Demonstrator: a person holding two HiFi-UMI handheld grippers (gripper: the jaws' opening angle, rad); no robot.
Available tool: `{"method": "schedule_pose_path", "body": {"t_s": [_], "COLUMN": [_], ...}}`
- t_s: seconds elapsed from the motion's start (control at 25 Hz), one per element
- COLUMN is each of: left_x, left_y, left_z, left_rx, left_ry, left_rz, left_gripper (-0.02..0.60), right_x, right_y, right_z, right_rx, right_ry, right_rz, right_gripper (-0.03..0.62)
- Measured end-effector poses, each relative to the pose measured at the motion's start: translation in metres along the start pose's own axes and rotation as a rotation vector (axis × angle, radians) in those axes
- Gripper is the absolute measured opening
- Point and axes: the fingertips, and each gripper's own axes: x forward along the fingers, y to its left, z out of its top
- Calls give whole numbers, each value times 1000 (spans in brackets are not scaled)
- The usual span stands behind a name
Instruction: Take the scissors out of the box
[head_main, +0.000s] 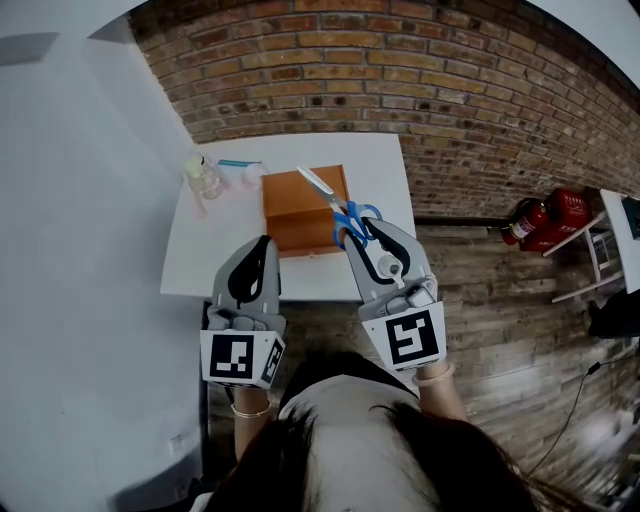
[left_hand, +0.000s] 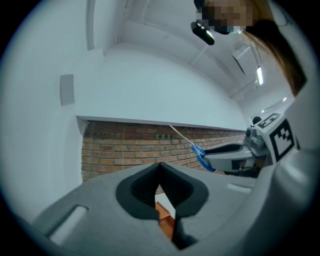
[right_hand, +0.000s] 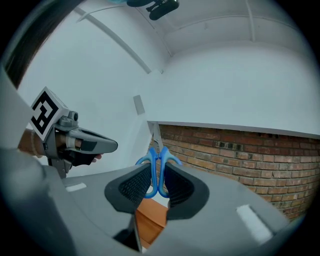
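The scissors (head_main: 345, 212) have blue handles and silver blades that point up and away, above the open orange wooden box (head_main: 300, 205) on the white table (head_main: 385, 170). My right gripper (head_main: 358, 238) is shut on the blue handles; in the right gripper view the scissors (right_hand: 156, 160) stand upright between the dark pads, with the box (right_hand: 150, 220) below. My left gripper (head_main: 263, 245) hovers at the table's near edge, left of the right one, shut with nothing in it. The left gripper view shows the scissors (left_hand: 197, 149) off to the right and a sliver of the box (left_hand: 167, 222).
A clear bottle (head_main: 203, 178), a teal pen (head_main: 238, 163) and a small white item lie at the table's back left. A brick wall stands behind the table and a white wall to its left. Red fire extinguishers (head_main: 545, 220) stand on the wooden floor at the right.
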Motion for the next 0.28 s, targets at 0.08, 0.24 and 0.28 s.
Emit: {"method": "schedule_pose_path", "body": {"t_s": [0.08, 0.24, 0.28], "left_x": [-1, -3, -3], "left_y": [2, 8, 10], "left_z": [0, -2, -3], "left_rx": [-1, -4, -4], "left_ry": [-1, 1, 2], "left_rz": [-8, -16, -17], "left_gripper": [2, 2, 2], "right_x": [1, 4, 5], "right_y": [2, 7, 8], "right_z": [1, 2, 3], "right_rx": [0, 1, 1], "right_ry": [2, 2, 1], "right_rz": [-4, -12, -14], "right_gripper": [97, 97, 97]}}
